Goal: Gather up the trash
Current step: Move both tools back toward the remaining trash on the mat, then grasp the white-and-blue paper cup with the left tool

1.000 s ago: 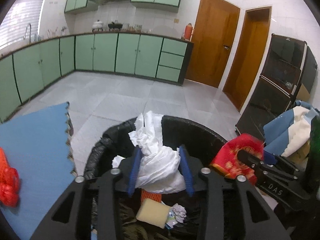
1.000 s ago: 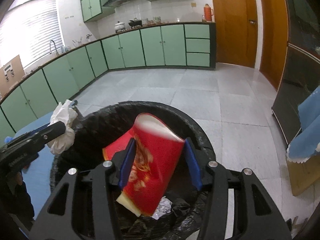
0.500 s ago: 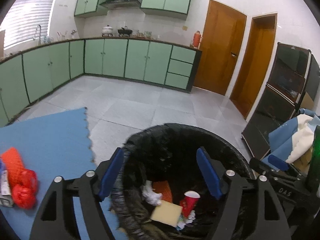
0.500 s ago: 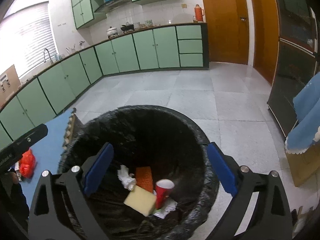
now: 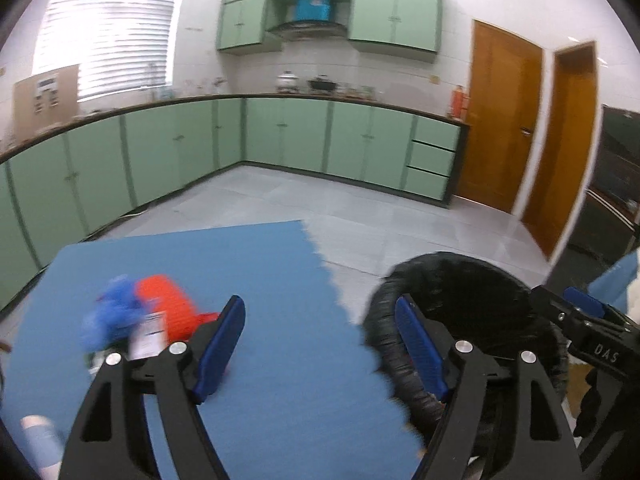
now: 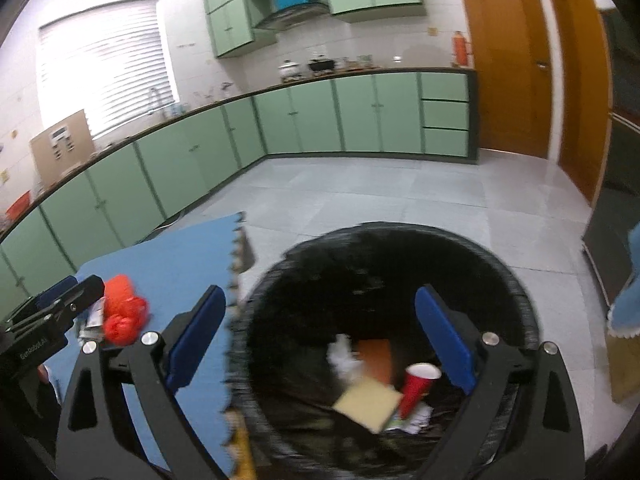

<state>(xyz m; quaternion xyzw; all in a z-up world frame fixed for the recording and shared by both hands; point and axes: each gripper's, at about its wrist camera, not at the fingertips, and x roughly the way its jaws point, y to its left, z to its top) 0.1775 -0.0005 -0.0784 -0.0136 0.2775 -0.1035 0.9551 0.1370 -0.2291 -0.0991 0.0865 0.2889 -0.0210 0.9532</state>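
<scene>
Change: my left gripper [image 5: 320, 344] swung from bin [image 6: 516, 280] to blue foam mat [image 5: 280, 400].
Jaws: both mine wide open, empty; right gripper [image 6: 320, 336] over bin.
Trash: red cup [image 6: 416, 386] at 5 o'clock inside.

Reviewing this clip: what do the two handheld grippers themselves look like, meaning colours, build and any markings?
Both are matte black plastic frames with triangular cut-outs, silver round bolt heads at the joints and blue pads lining the fingers. The left gripper shows white "GenRobot.AI" lettering on its side in the right wrist view; the right gripper shows white "DAS" lettering in the left wrist view. No cables or sleeves are visible.
</scene>
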